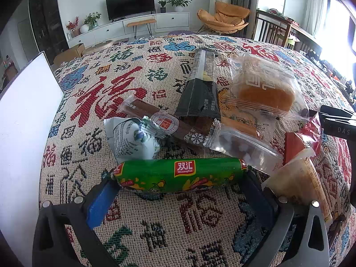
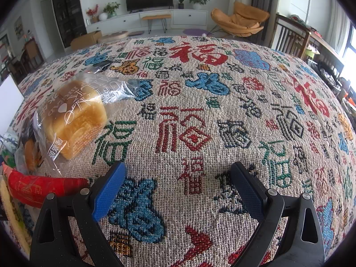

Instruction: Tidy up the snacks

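A green sausage (image 1: 178,174) lies crosswise on the patterned tablecloth (image 1: 200,222), right at the fingertips of my left gripper (image 1: 180,178), which stands open around it. Behind it lies a heap of snacks: a white-and-blue packet (image 1: 133,139), a brown bar (image 1: 155,116), a black cone-shaped packet (image 1: 200,89), wrapped bread (image 1: 264,89), a clear candy packet (image 1: 242,149), a red packet (image 1: 304,140) and a pale yellow packet (image 1: 300,182). My right gripper (image 2: 178,169) hangs open over bare cloth, with the bread (image 2: 73,120) and red packet (image 2: 42,187) to its left.
A white box (image 1: 26,111) stands at the table's left edge. The right gripper's black body (image 1: 336,122) shows at the right of the left wrist view. Bare tablecloth (image 2: 244,111) stretches to the right of the heap. Chairs and a TV unit stand beyond the table.
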